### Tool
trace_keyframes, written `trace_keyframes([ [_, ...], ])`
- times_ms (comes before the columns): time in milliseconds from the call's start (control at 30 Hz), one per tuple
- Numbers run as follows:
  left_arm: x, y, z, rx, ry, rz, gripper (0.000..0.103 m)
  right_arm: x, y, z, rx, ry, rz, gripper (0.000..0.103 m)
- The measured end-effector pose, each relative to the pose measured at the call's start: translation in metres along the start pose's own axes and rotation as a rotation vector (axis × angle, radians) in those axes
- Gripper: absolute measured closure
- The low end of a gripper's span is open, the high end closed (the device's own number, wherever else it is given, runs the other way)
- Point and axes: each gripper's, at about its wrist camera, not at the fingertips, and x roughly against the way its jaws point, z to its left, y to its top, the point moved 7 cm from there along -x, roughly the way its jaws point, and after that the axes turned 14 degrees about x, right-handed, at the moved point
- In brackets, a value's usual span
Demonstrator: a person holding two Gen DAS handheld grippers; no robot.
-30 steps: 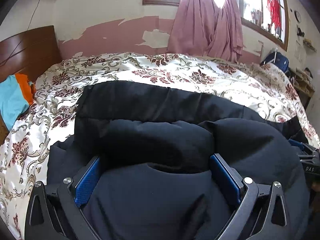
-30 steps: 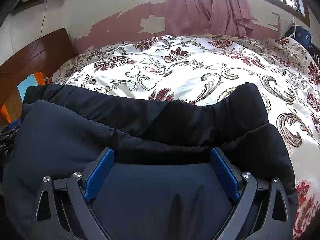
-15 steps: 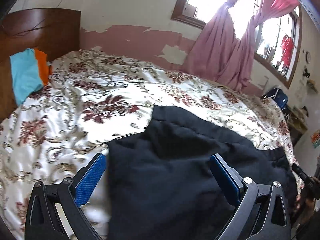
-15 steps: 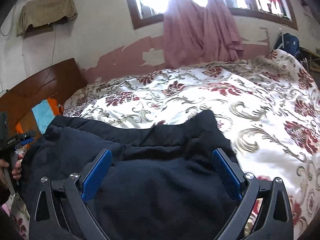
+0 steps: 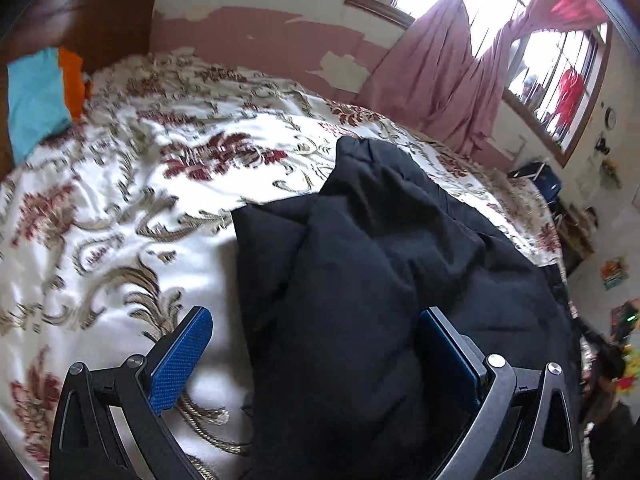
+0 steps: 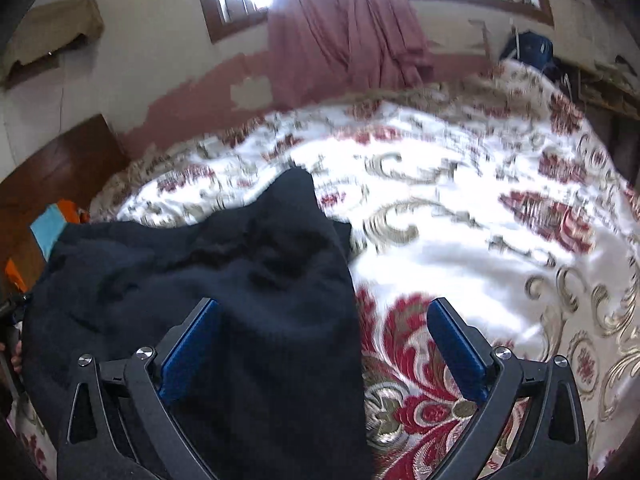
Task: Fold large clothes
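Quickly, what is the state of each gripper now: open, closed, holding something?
Left gripper: open, holding nothing; black garment lies between its fingers.
Right gripper: open, holding nothing.

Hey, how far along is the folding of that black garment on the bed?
Partly done. The black garment lies bunched in a thick, doubled-over pile on the floral bedspread, not a tidy rectangle. Nothing is in hand: the left gripper and right gripper are both open over the cloth. Left: smoothing it and making further folds.
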Motion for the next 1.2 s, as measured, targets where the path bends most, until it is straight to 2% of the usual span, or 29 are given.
trace_keyframes([
  [233, -0.006, -0.008, 0.003, 0.012, -0.061, 0.033, 0.0, -0.021, -0.014, 0.009, 0.014, 0.112, 0.067, 0.002],
  [367, -0.008, -0.012, 0.002, 0.006, -0.097, 0.043, 0.0, -0.027, -0.02, 0.007, -0.036, 0.186, 0.079, 0.001],
  [567, -0.008, -0.022, -0.011, -0.072, -0.132, 0.096, 0.0, -0.03, -0.026, 0.013, -0.042, 0.232, 0.071, 0.001],
  [633, -0.007, -0.025, -0.015, -0.094, -0.142, 0.111, 0.0, -0.03, -0.025, 0.018, -0.032, 0.273, 0.064, 0.001],
  [767, -0.005, -0.029, -0.015, -0.104, -0.167, 0.123, 0.0, -0.024, -0.029, 0.042, 0.04, 0.425, 0.058, 0.001],
  [800, -0.005, -0.029, -0.014, -0.102, -0.171, 0.123, 0.0, -0.025, -0.03, 0.045, 0.045, 0.439, 0.065, 0.001],
  [1100, -0.006, -0.031, -0.016, -0.101, -0.159, 0.148, 0.0, -0.032, -0.033, 0.054, 0.003, 0.491, 0.152, 0.001],
  [1200, -0.006, -0.031, -0.018, -0.091, -0.151, 0.162, 0.003, -0.032, -0.032, 0.06, 0.002, 0.463, 0.158, 0.004],
])
